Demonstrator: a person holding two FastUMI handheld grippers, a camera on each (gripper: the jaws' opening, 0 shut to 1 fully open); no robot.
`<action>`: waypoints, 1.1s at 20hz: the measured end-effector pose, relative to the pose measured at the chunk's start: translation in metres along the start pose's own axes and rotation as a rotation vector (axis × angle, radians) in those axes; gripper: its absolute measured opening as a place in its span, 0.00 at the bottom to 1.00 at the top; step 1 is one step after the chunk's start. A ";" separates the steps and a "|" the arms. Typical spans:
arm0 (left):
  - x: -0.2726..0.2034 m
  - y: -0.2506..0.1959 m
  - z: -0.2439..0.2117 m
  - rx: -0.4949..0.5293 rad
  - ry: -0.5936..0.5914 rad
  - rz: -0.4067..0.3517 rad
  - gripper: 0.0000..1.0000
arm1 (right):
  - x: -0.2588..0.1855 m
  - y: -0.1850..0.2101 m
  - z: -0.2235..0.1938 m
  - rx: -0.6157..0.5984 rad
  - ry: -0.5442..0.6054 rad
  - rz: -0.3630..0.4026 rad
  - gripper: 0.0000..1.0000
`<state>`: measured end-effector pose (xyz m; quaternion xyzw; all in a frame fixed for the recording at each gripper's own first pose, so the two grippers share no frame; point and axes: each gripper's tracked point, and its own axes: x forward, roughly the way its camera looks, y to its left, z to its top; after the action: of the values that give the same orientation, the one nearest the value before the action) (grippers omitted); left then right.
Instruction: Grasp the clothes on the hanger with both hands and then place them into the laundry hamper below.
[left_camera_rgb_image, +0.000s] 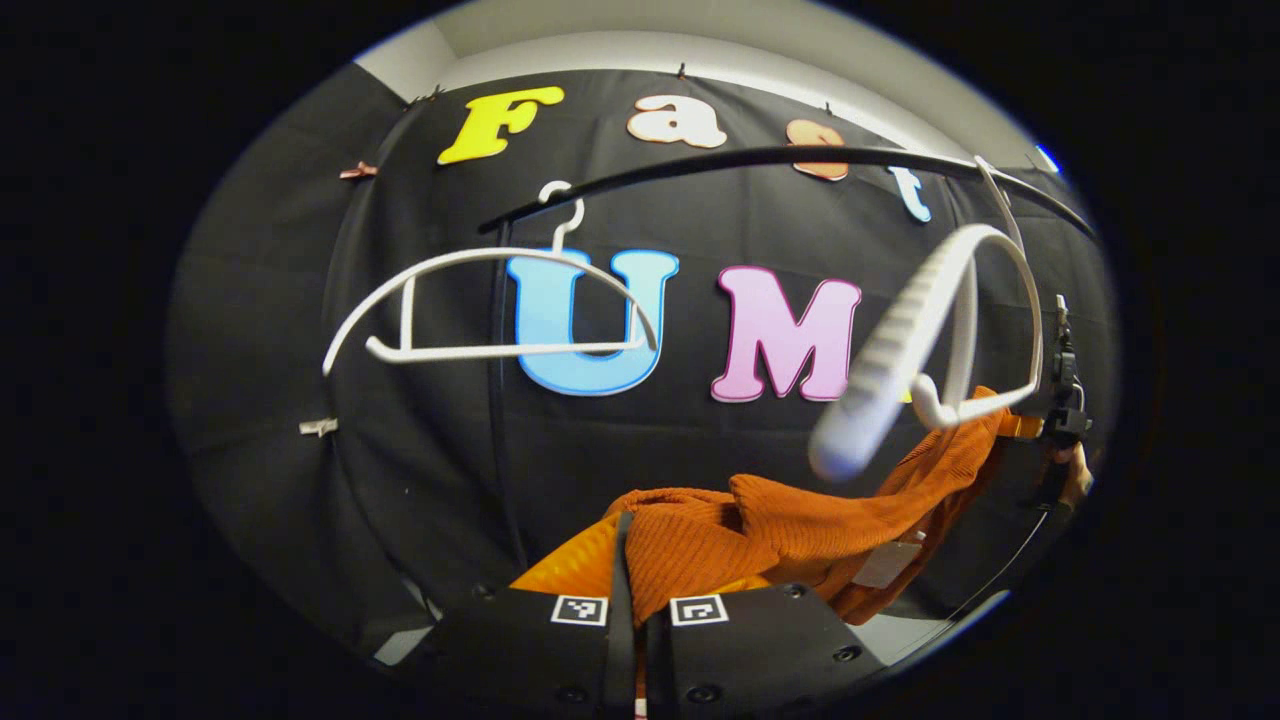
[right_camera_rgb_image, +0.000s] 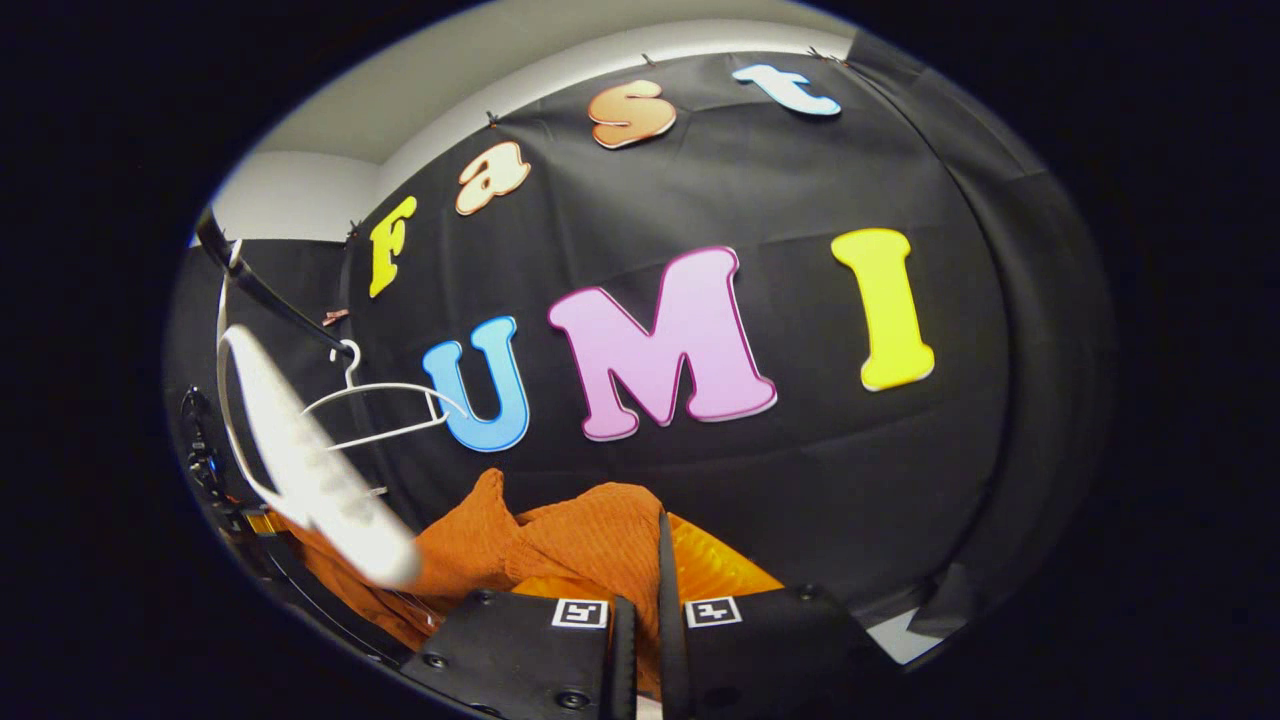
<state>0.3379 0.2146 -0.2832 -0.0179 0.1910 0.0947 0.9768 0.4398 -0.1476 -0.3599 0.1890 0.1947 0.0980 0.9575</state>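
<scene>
An orange knitted garment stretches between both grippers, below a bare white hanger that looks blurred. My left gripper is shut on one end of the garment. The right gripper shows at the far right of the left gripper view, where the cloth rises to the hanger's lower corner. In the right gripper view, my right gripper is shut on the garment. There the blurred hanger hangs at the left, with the left gripper dim behind it.
A black rail runs across the top and carries a second bare white hanger, also seen as a small hanger on the rail. A pale tag hangs from the garment. A hand holds the right gripper.
</scene>
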 end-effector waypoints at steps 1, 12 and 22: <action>-0.006 -0.004 -0.008 -0.016 0.023 0.011 0.08 | -0.006 0.001 -0.015 0.023 0.030 -0.006 0.13; -0.047 -0.113 -0.094 -0.100 0.236 -0.102 0.09 | -0.075 0.097 -0.154 0.081 0.362 0.101 0.14; -0.038 -0.182 -0.125 -0.089 0.351 -0.208 0.08 | -0.099 0.149 -0.207 0.015 0.514 0.158 0.14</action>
<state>0.2919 0.0205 -0.3850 -0.0968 0.3513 -0.0031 0.9313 0.2487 0.0289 -0.4439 0.1795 0.4167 0.2158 0.8646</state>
